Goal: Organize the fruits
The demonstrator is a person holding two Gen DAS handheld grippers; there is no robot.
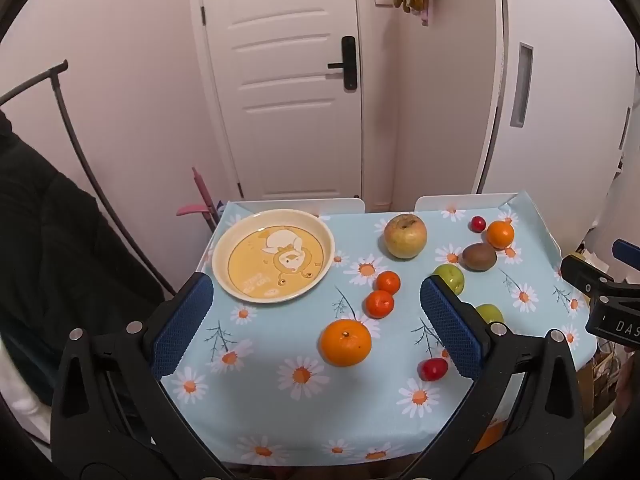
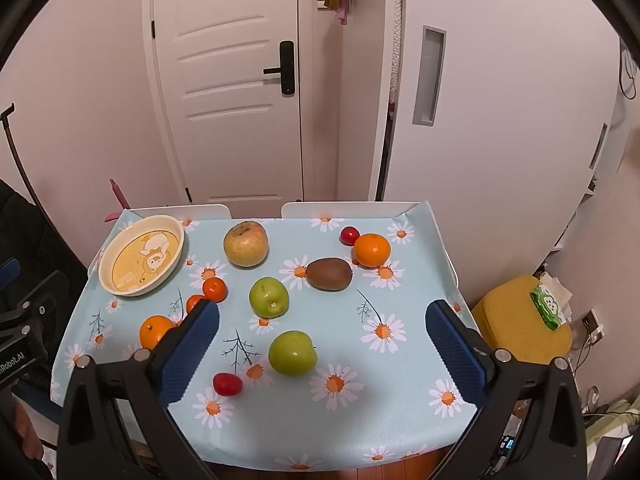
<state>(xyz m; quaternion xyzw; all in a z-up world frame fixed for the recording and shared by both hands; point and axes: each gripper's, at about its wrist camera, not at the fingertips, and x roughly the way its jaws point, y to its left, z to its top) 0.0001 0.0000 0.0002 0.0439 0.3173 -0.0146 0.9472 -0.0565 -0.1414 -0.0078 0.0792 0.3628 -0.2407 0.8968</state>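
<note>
Both tongs hang above the near edge of the bench (image 1: pixel 280 412), tilted downward toward its top, and both stand released with nothing between their blue pads.

The left tongs (image 1: pixel 316 308) sit over the left half of the daisy-print cloth. Their left pad lies just beside the near rim of the yellow plate (image 1: pixel 224 276), which is empty and stands at the far left corner. Between the pads lie a large orange (image 1: pixel 345 343), two small tangerines (image 1: pixel 382 298) farther back, and a red cherry tomato (image 1: pixel 433 369) close to the right pad.

The right tongs (image 2: pixel 322 324) point over the middle and right of the bench. Between their pads lies a green apple (image 2: pixel 293 352), with a second green apple (image 2: pixel 269 297) behind it. Farther back rest a kiwi (image 2: pixel 329 274), a yellowish apple (image 2: pixel 245 243), another orange (image 2: pixel 371 250) and a small red fruit (image 2: pixel 349 235) touching or just beside that orange near the far right corner.

All the fruit lies loose on the cloth, none on the plate. The body of the left tongs shows at the left edge of the right wrist view, level with its neighbour.
</note>
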